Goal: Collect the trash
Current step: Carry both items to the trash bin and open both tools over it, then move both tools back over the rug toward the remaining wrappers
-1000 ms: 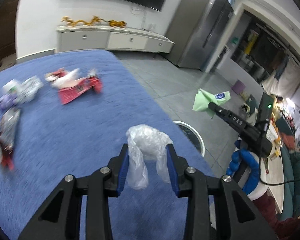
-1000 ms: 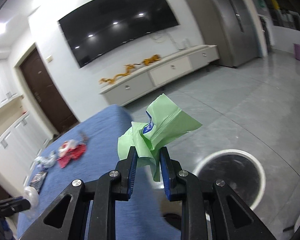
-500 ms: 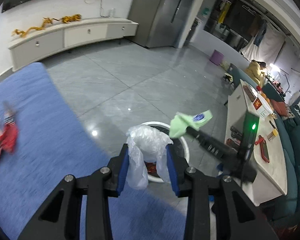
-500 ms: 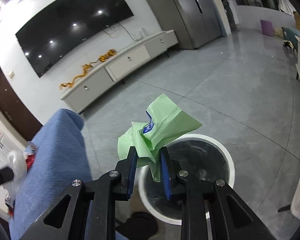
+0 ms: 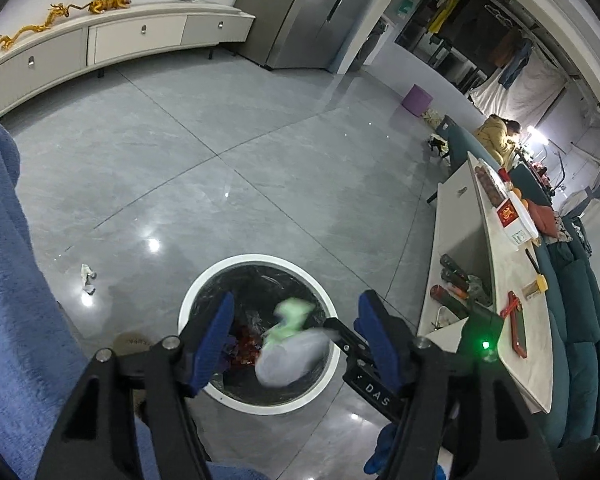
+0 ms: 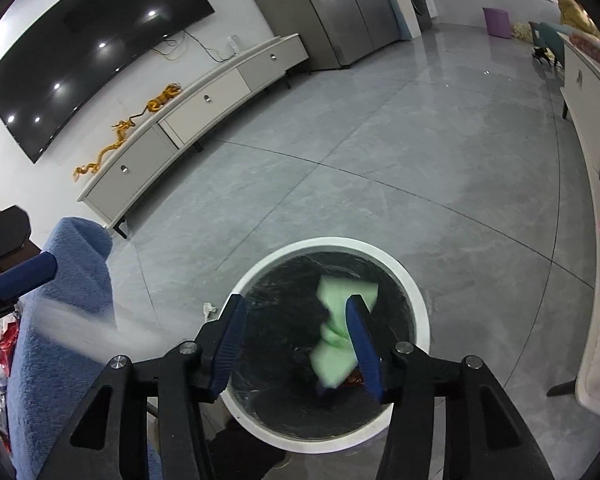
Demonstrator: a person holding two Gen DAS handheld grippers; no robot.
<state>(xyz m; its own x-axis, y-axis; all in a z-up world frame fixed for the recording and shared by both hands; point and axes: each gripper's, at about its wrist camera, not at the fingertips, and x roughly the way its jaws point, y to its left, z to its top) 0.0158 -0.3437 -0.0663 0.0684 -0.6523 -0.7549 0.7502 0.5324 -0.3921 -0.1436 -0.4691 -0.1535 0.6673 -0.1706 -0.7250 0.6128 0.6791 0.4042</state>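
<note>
Grey polished floor tiles (image 5: pixel 260 140) fill most of both views. Blue fuzzy cloth (image 5: pixel 16 300) covers a surface along the left edge. Near the cloth, a round white-rimmed trash bin (image 5: pixel 204 292) with a black liner stands on the floor, directly below both claws. The left gripper (image 5: pixel 294 338) is spread wide and grips nothing; a blurred clear plastic bag (image 5: pixel 290 356) shows between its blue pads over the bin's mouth. The right gripper (image 6: pixel 296 336) is likewise spread and released, with a blurred green wrapper (image 6: pixel 336 340) inside the bin's opening, just beside its right pad. Left of the bin, a small white scrap (image 5: pixel 87 278) lies on the floor.
</note>
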